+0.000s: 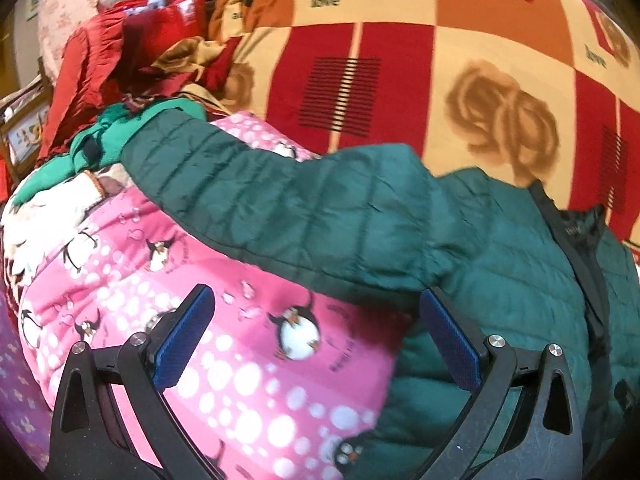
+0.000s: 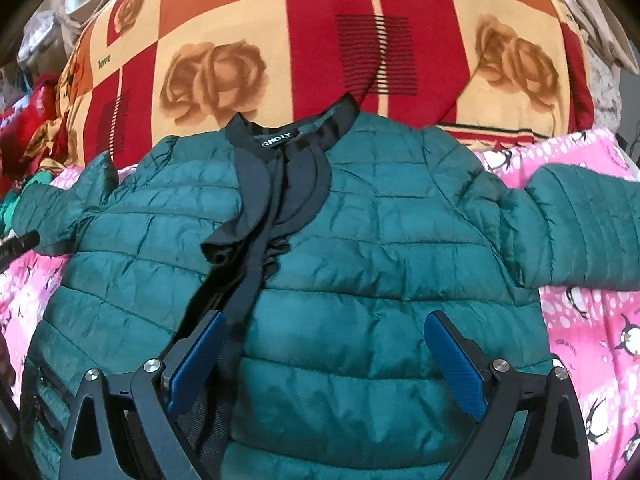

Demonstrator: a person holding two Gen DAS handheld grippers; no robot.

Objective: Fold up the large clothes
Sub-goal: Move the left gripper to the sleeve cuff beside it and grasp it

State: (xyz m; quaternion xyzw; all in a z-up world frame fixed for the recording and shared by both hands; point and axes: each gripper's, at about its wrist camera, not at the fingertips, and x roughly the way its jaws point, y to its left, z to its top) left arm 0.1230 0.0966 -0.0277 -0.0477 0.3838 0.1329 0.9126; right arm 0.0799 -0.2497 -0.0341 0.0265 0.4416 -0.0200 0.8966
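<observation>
I hold both claws, left [image 1: 316,344] and right [image 2: 322,360], apart over the flat jacket [image 2: 360,240], ready to fold its sleeve [image 1: 280,208].

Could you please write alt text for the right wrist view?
A dark green quilted puffer jacket lies front up with sleeves spread on a pink penguin-print blanket. The open right hand-held gripper hovers over its lower front, holding nothing. Beyond the black collar lies a red and cream rose-print blanket.
</observation>
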